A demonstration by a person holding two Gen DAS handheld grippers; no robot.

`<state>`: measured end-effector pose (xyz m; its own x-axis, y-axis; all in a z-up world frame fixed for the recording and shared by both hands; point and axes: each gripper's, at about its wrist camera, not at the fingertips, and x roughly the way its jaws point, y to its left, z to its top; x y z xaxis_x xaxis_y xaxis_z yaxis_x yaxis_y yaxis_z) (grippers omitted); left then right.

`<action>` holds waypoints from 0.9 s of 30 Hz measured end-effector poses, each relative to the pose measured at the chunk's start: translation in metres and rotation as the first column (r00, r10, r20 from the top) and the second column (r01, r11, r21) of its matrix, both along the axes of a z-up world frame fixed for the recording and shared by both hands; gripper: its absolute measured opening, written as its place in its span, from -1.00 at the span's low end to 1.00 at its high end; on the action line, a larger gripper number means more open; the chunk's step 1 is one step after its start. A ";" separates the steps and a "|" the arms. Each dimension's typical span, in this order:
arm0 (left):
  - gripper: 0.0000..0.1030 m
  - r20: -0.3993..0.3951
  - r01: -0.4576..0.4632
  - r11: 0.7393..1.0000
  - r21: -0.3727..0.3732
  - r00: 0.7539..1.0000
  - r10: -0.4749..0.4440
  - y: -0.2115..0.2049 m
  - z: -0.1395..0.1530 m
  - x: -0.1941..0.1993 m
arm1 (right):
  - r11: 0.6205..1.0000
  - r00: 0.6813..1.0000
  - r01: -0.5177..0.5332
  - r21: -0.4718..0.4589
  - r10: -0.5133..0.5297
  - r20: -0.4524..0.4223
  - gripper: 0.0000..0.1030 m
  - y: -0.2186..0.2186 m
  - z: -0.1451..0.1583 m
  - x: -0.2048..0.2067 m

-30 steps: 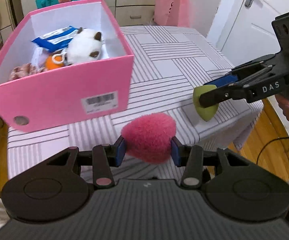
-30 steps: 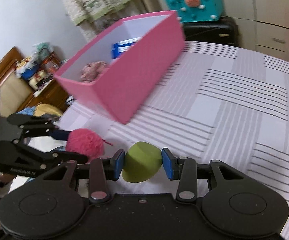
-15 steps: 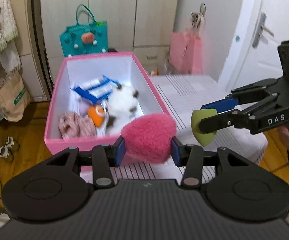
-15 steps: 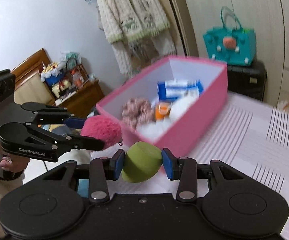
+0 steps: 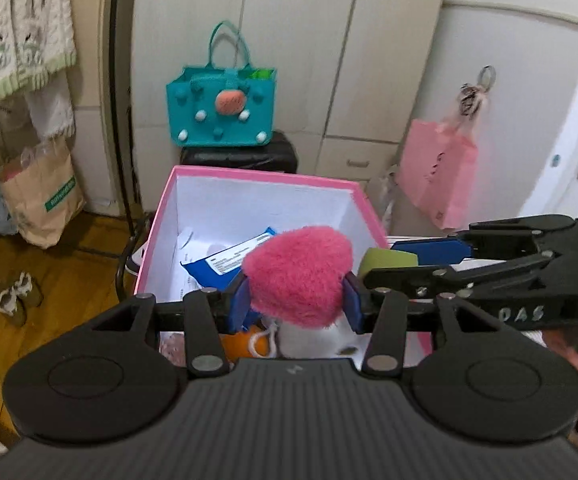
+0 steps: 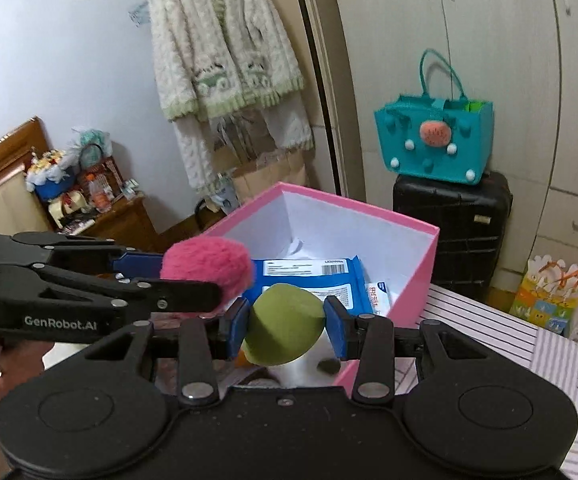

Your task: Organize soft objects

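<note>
Both tongs hang over the pink box [image 5: 363,200]: left tongs [image 5: 295,304] clamp the pink pompom [image 5: 297,272], right tongs [image 6: 285,326], at its 3 o'clock, clamp the green sponge [image 6: 285,330].

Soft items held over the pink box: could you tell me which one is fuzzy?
The pink pom-pom in the left gripper is fuzzy; the green sponge in the right gripper looks smooth.

box [image 5: 245,178] open-topped, blue packet [image 6: 309,276] and white plush [image 5: 313,338] filling its floor, 2 grippers side by side above
</note>
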<state>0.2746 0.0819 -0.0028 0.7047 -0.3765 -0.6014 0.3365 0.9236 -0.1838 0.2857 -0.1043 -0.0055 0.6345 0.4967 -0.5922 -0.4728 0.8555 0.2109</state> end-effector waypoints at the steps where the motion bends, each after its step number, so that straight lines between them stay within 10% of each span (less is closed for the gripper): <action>1: -0.10 -0.014 0.003 1.000 0.000 1.000 -0.003 0.000 -0.003 0.008 | 1.000 1.000 0.011 -0.015 -0.011 -0.001 -0.09 0.004 -0.004 0.008; 11: 0.28 -0.025 -0.081 0.997 -0.007 0.996 0.081 0.007 -0.010 0.040 | 0.985 0.996 0.076 -0.153 -0.067 0.064 0.08 0.020 -0.023 0.049; 27: 0.92 0.057 -0.101 0.991 0.084 0.994 0.097 0.016 0.013 -0.016 | 0.985 0.984 0.102 -0.137 -0.080 0.159 0.44 -0.004 0.007 -0.021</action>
<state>0.2587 0.0984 0.0106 0.7676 -0.2514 -0.5896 0.2497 0.9645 -0.0862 0.2642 -0.1079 0.0019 0.7616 0.3492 -0.5459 -0.4085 0.9126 0.0139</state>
